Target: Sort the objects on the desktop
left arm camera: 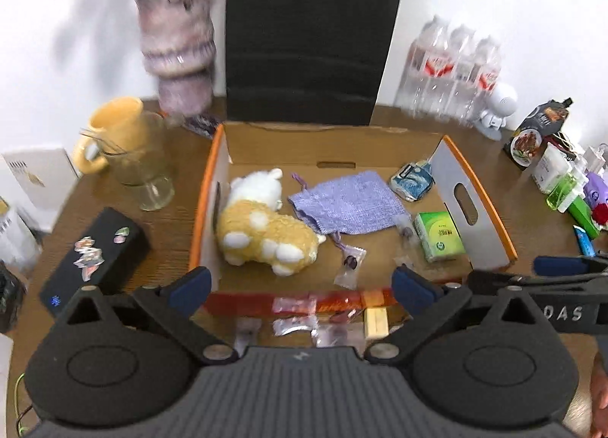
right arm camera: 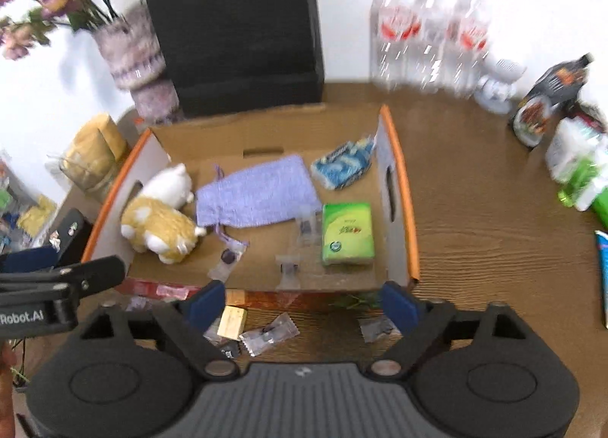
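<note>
We hold both grippers low over the near edge of the wooden table (right arm camera: 475, 187), jaws spread wide and empty — the left gripper (left arm camera: 302, 286) and the right gripper (right arm camera: 300, 303). The right one's side reads "DAS"; the left one's, "Robot.AI". Just beneath lie loose candy wrappers (right arm camera: 269, 333) and a small yellow block (right arm camera: 232, 321). Beyond them sits the open cardboard box (left arm camera: 471, 206). Inside it, the plush toy (left arm camera: 262, 227) lies on its side at left, long axis running near to far, white head pointing far. The purple pouch (left arm camera: 347, 202) lies mid-box, drawstring end pointing left. A green tissue pack (right arm camera: 346, 233) lies right — its label is unreadable.
</note>
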A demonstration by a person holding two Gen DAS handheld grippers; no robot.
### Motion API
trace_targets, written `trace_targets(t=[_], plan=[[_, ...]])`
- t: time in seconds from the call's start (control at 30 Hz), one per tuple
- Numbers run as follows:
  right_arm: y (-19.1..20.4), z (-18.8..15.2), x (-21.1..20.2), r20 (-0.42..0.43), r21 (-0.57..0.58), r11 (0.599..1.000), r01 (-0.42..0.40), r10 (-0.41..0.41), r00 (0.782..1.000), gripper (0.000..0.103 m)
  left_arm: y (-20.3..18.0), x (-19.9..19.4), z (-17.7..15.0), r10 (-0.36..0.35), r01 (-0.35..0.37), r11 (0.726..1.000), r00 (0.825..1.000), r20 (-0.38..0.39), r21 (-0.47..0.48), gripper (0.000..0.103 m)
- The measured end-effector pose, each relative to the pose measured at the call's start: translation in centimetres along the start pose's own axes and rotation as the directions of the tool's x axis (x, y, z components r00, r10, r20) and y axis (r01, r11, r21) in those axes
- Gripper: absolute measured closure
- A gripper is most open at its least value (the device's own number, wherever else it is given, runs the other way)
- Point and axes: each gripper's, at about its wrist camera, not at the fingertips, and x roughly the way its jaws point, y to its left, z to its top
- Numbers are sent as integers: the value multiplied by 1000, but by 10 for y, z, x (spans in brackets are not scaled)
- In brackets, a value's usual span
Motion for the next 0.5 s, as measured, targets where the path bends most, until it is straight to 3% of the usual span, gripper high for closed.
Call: trace_targets(t=[0.1,0.2,0.27,0.37,0.5], plan=[[2,-38,-29,147,-4,1000,12,-12,989,10,-5,-29,-36,47,-49,999,991,126,15,0],[2,-74,-31,202,-20,1000,15,-11,979,0,-5,-56,-83,28,-39,999,958,287,34,0],[1,-98,-29,229,-32,999,18,-11,973,0,-6,-63,-112,22,-38,998,939,344,41,0],[1,-134,-28,270,-50,998,24,-10,963,0,-7,-59,-154,-13,-15,997,922,387,71,0],[1,-181,-25,324,-74,997,33,-7,946,0,-1,-41,-182,-4,-12,999,937,350,43,0]])
